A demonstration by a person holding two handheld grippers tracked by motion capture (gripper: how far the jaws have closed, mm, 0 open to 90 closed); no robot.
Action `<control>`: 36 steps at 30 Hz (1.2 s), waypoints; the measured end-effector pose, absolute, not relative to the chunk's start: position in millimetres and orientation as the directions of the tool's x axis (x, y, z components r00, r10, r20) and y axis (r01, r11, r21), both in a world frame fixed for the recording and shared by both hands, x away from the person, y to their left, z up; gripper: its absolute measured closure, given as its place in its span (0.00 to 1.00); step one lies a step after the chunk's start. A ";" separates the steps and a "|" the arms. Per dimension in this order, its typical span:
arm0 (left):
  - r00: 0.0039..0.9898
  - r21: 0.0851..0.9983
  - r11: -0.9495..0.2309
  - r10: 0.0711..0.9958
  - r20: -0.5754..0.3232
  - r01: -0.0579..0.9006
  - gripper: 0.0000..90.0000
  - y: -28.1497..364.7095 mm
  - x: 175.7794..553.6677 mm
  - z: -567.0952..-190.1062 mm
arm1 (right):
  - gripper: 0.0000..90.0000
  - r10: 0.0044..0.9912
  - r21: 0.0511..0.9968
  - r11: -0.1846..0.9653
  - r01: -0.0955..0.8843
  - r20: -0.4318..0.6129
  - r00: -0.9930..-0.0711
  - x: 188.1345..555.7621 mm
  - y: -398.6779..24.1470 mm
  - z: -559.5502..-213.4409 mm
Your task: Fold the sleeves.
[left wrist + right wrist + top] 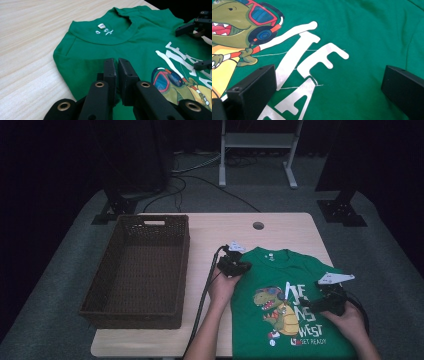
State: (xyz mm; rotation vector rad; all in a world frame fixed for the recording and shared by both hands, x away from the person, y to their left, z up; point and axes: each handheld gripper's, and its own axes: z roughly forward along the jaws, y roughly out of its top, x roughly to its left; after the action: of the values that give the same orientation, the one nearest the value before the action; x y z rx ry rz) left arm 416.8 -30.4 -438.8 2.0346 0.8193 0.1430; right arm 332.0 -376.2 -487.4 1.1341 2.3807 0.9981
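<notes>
The jaws of the left gripper are seen drawn together, with only a thin slit between them; whether cloth is pinched in that slit cannot be told. They are held low over the left shoulder area of a green shirt, just short of its collar. The jaws of the right gripper are spread wide, nothing is held between them, and they are poised above the white lettering printed on the chest, beside a dinosaur picture.

In the high view the shirt is laid flat, print side up, on the right half of a wooden table. Its long axis is run from the near edge toward the far edge, the collar pointed away from the person and the hem brought to the near edge. The left gripper is placed at the shirt's left shoulder, the right gripper over its right side.

A dark woven basket is stood on the left half of the table, well apart from the shirt, its long axis also run near to far.
</notes>
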 end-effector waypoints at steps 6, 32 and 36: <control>0.778 0.790 -0.366 0.592 -0.209 0.491 0.95 -37.4 416.2 -438.7 | 0.00 0.773 0.709 0.442 0.549 0.009 -0.634 332.0 -376.3 -487.4; 0.789 0.783 -0.369 0.567 -0.237 0.501 0.93 -63.0 418.7 -457.3 | 0.00 0.774 0.710 0.441 0.550 0.010 -0.633 332.0 -376.3 -487.4; 0.786 0.783 -0.361 0.566 -0.247 0.506 0.93 -66.2 419.2 -462.5 | 0.00 0.774 0.710 0.441 0.549 0.010 -0.634 332.0 -376.3 -487.4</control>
State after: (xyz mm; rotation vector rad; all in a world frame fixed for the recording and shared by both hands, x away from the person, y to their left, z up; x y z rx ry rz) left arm 419.2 -66.2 -462.5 2.0270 0.7997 0.0800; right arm 332.0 -376.3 -487.4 1.1332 2.3809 0.9976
